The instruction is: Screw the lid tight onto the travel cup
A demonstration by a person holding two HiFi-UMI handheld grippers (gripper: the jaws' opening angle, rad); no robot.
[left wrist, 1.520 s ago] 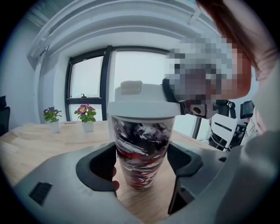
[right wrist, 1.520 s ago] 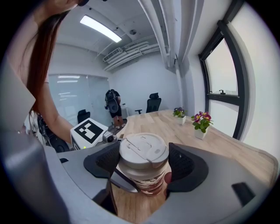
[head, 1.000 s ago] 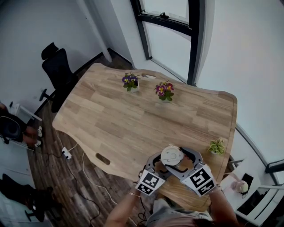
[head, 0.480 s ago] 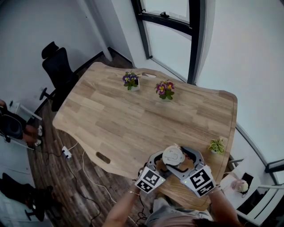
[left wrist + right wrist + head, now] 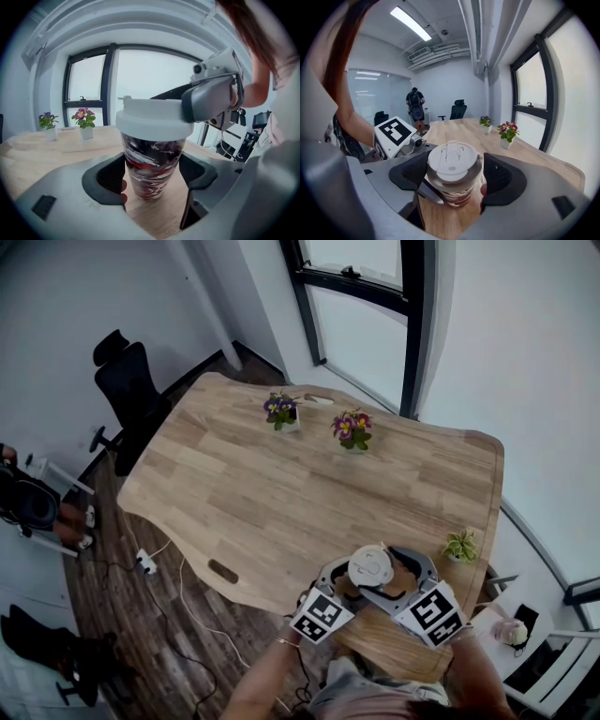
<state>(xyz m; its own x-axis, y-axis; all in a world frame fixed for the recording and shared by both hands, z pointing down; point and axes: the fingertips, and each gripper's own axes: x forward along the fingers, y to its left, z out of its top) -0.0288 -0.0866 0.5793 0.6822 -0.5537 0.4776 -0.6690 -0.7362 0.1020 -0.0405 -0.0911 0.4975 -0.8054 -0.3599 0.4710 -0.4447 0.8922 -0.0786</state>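
The travel cup point(image 5: 151, 165), dark with red and white swirls, stands upright on the wooden table point(image 5: 253, 493) near its front edge. Its white lid point(image 5: 452, 161) sits on top. My left gripper point(image 5: 152, 180) is shut on the cup's body, its pads against both sides. My right gripper point(image 5: 452, 176) is shut on the lid, one pad on each side of the rim; one of its fingers point(image 5: 210, 97) shows at lid height in the left gripper view. In the head view the lid point(image 5: 371, 567) lies between the left gripper point(image 5: 352, 582) and the right gripper point(image 5: 389, 579).
Two potted flowers point(image 5: 279, 412) point(image 5: 350, 429) stand at the table's far edge, and a small green plant point(image 5: 458, 547) at the right edge close to the cup. A black office chair point(image 5: 131, 395) is at the far left. A person point(image 5: 414, 104) stands across the room.
Both grippers keep their hold on the cup and the lid. The cup and grippers sit slightly further right and lower in the head view.
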